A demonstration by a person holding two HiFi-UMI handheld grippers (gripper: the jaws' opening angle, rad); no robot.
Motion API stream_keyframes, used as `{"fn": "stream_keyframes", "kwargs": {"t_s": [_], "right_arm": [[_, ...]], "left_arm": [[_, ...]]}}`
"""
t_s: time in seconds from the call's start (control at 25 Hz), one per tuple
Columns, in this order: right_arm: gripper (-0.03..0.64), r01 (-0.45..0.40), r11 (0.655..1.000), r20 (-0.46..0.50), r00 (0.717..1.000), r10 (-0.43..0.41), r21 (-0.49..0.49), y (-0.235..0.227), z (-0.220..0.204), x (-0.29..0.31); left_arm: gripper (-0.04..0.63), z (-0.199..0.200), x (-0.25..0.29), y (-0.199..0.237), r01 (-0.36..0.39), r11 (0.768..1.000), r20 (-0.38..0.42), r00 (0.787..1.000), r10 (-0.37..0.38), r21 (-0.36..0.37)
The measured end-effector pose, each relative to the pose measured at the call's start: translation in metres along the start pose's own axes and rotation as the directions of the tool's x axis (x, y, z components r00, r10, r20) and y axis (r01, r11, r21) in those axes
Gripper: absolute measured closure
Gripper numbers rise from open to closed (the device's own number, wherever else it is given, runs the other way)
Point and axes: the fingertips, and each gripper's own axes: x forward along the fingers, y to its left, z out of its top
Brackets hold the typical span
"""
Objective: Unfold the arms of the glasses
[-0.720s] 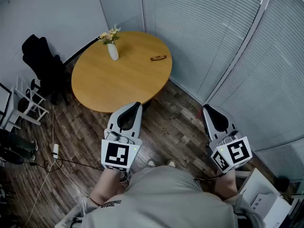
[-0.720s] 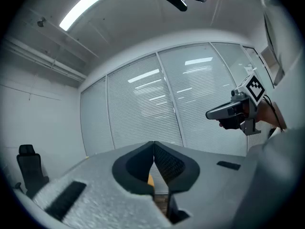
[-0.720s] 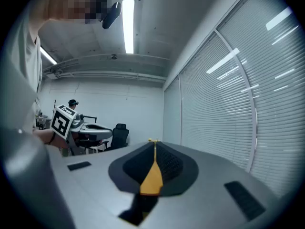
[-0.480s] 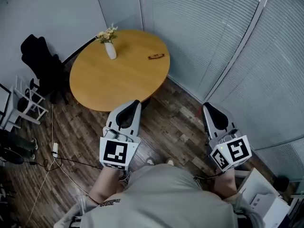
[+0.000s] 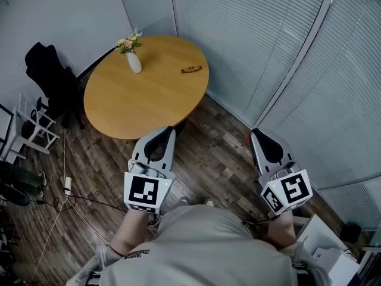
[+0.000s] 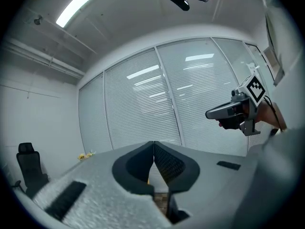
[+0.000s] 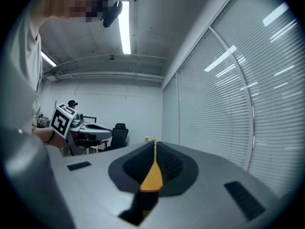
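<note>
The folded glasses (image 5: 191,70) lie small and dark on the far right part of the round wooden table (image 5: 143,100). Both grippers hang over the floor, well short of the table and apart from the glasses. My left gripper (image 5: 168,130) points toward the table's near edge, its jaws closed together with nothing between them (image 6: 153,145). My right gripper (image 5: 257,133) is off to the right near the glass wall, also shut and empty (image 7: 154,145). Each gripper view shows the other gripper held level alongside, and only a sliver of orange table shows past the right jaws.
A white vase with yellow flowers (image 5: 133,61) stands at the table's far left. A black chair (image 5: 52,76) and a white rack (image 5: 28,130) stand left. Cables (image 5: 66,189) trail on the wood floor. Blind-covered glass walls (image 5: 280,58) curve round the right; a white box (image 5: 327,249) sits low right.
The table and glasses have drifted slightly left and up in the head view. Both grippers keep the same pose, jaws still shut.
</note>
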Motion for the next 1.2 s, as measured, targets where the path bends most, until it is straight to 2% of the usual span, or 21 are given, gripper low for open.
{"fn": "stream_keyframes", "kwargs": {"t_s": [0.68, 1.2], "right_arm": [[0.581, -0.019, 1.000, -0.005, 1.000, 0.019, 0.002, -0.043, -0.017, -0.013], [0.581, -0.022, 1.000, -0.005, 1.000, 0.022, 0.014, -0.057, -0.028, 0.015]], "left_arm": [[0.571, 0.003, 0.033, -0.035, -0.011, 1.000, -0.031, 0.999, 0.011, 0.016], [0.571, -0.013, 0.056, -0.017, -0.023, 1.000, -0.043, 0.999, 0.024, 0.014]]}}
